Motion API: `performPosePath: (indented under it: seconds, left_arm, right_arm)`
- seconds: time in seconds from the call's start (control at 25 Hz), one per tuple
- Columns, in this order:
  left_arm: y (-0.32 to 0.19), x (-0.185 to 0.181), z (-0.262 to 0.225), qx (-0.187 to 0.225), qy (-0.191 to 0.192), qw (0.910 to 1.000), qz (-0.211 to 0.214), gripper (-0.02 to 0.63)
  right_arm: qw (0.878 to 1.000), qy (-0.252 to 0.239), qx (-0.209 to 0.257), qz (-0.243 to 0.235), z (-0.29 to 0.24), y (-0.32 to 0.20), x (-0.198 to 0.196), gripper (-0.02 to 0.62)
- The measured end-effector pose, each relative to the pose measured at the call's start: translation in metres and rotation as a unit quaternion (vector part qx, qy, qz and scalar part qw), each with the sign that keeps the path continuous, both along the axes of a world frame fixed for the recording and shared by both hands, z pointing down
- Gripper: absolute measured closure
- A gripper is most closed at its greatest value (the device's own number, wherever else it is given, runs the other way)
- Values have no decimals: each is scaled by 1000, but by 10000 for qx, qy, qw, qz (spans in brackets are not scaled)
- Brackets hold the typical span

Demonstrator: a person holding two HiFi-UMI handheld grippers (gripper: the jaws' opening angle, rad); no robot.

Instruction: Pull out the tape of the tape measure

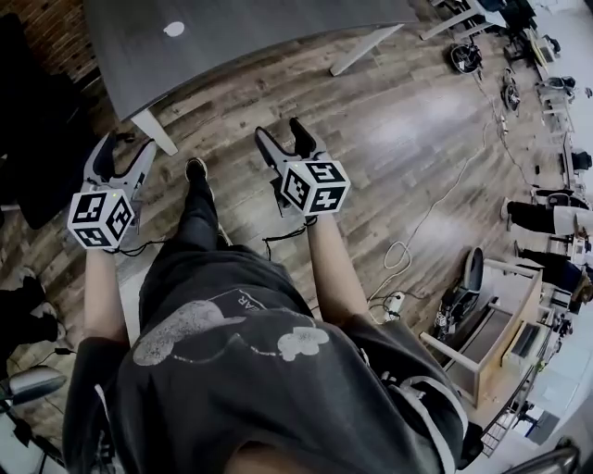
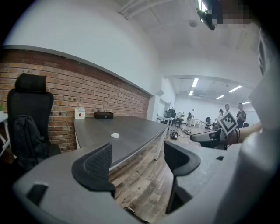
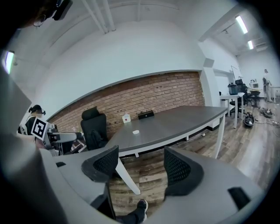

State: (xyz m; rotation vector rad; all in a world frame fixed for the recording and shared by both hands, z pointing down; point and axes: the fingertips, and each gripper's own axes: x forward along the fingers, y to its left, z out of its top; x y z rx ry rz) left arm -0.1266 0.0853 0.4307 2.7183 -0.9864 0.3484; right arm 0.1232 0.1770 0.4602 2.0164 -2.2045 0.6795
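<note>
Left hand-held gripper (image 1: pixel 128 146), right hand-held gripper (image 1: pixel 281 134), both wide and empty, over wooden floor (image 1: pixel 389 139), small white disc (image 1: pixel 174 29) on grey bench (image 1: pixel 241 42).

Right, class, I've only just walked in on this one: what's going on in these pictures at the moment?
A person stands on the wooden floor, short of the grey table, holding a gripper in each hand. The left gripper and the right gripper both have their jaws apart with nothing between them. A small white round thing lies on the table, too small to identify. Nothing is being gripped or pulled yet.
</note>
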Motion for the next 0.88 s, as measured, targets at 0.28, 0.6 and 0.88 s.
performPosePath:
  seconds: [0.28,0.6,0.88]
  left_arm:
    - [-84,20,14,-133,37,9998,-135,239]
    - [-195,38,24,-259,-57,9994,-218,239]
    - [-257,31,33,-475,43,9973,-558,239]
  right_arm:
    - [9996,119,-172,-181,4,-91,20,284]
    - [9953,285,-318,-872,4,-238,9,284]
    - [9756,704,-861,-1895,36,-324,-31,281]
